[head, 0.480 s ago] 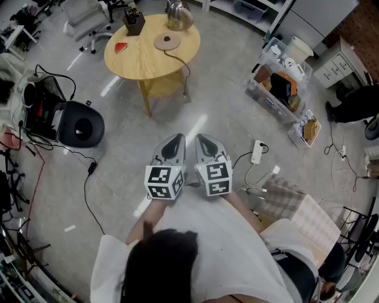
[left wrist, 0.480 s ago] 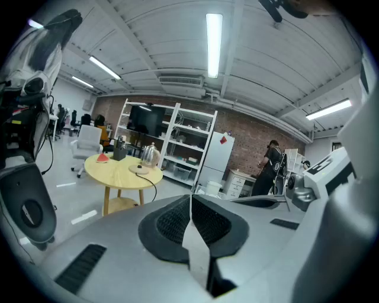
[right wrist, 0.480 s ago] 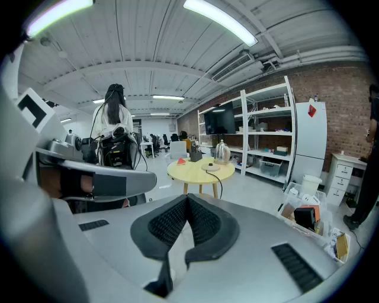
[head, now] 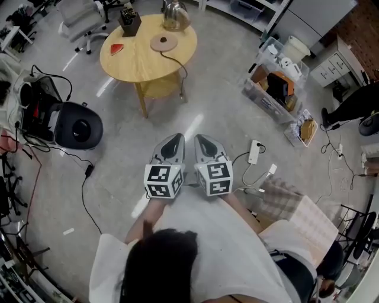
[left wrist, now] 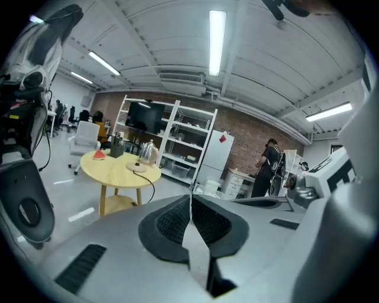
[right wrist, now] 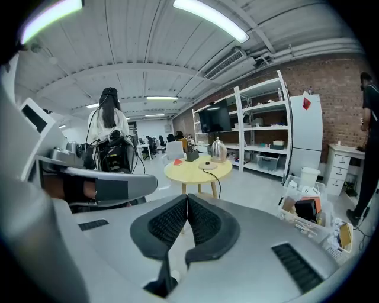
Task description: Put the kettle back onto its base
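Observation:
A metal kettle point(head: 176, 16) stands at the far edge of a round wooden table point(head: 136, 56), beside its flat round base point(head: 164, 42) with a cord. Both show small in the left gripper view as kettle point(left wrist: 148, 152) and base point(left wrist: 138, 168), and in the right gripper view as kettle point(right wrist: 218, 149) and base point(right wrist: 208, 166). My left gripper point(head: 174, 141) and right gripper point(head: 203, 141) are held side by side over the floor, far short of the table. Both are shut with nothing between the pads.
On the table sit a dark box point(head: 129, 21) and a red wedge point(head: 116, 47). A black round bin point(head: 79, 126) and cables lie at the left. A power strip point(head: 255, 152) and crates of clutter point(head: 277, 83) are at the right. A person point(left wrist: 268, 170) stands near the shelves.
The table and its surroundings have shifted slightly up and left in the head view. The grippers keep their place in front of me.

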